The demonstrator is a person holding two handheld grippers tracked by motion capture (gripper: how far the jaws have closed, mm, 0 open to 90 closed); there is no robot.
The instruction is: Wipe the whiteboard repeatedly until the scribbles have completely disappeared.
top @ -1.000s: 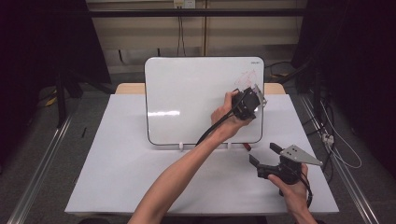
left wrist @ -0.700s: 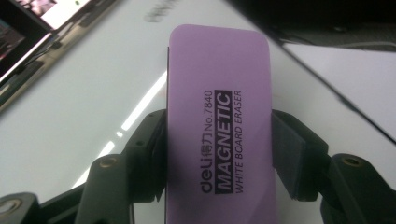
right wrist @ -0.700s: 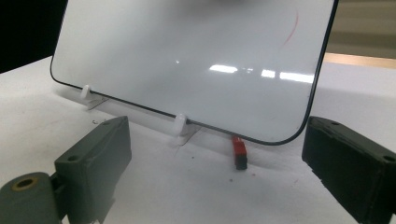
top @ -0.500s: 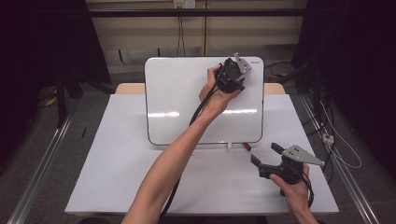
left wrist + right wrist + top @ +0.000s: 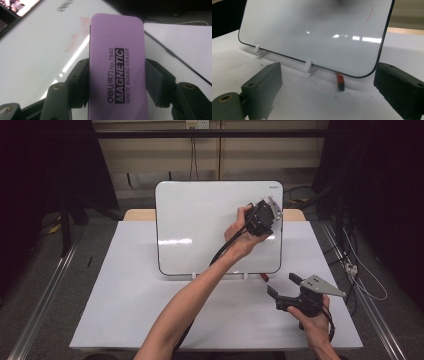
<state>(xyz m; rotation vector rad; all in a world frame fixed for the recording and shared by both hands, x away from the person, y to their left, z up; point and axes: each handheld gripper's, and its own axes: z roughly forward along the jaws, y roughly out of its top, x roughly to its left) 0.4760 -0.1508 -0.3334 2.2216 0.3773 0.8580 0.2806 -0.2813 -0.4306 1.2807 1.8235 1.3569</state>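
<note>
A white whiteboard [image 5: 200, 230] stands upright on white clips at the back of the table. My left gripper [image 5: 270, 212] is at the board's upper right, shut on a purple magnetic whiteboard eraser [image 5: 116, 45] held between its pads [image 5: 155, 82]. The eraser lies against the board [image 5: 32, 45], beside faint red smears [image 5: 77, 32]. My right gripper [image 5: 284, 285] hovers open and empty over the table's front right, facing the board's lower edge [image 5: 312, 30]. A thin red stroke [image 5: 370, 13] shows near the board's upper right corner.
A small red and black piece [image 5: 340, 81] lies on the table under the board's lower right corner [image 5: 263, 276]. White clips [image 5: 309, 67] hold the board's bottom edge. The white table top [image 5: 125, 310] spreads in front; dark stands and cables flank it.
The left gripper with the eraser swept up and left across the board's upper right, then came back down and right. The right gripper kept still.
</note>
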